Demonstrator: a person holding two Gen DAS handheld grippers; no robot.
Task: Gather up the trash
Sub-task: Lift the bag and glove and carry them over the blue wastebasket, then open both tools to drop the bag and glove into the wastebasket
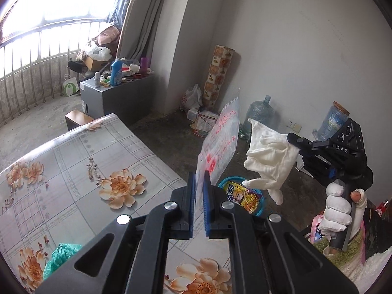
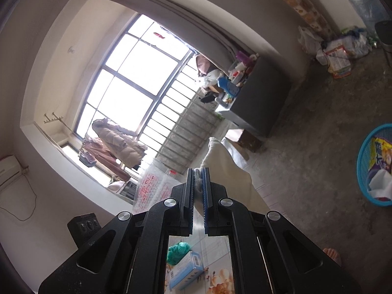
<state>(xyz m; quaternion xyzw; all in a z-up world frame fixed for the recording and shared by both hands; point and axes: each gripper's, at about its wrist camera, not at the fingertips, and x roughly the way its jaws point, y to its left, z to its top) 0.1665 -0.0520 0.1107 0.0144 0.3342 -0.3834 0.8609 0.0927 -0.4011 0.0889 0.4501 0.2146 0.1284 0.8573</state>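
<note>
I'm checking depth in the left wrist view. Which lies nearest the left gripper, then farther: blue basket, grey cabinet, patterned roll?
From the left gripper:
1. Blue basket, on the floor just beyond the fingers.
2. Grey cabinet, far left by the railing.
3. Patterned roll, upright in the wall corner.

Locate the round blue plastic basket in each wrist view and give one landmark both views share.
Left wrist view: the round blue plastic basket sits on the floor low at centre, just right of the left gripper's tips, with a colourful snack wrapper in it.
Right wrist view: the basket is at the far right edge, cut off by the frame.
Shared landmark: the grey cabinet by the railing.
</note>
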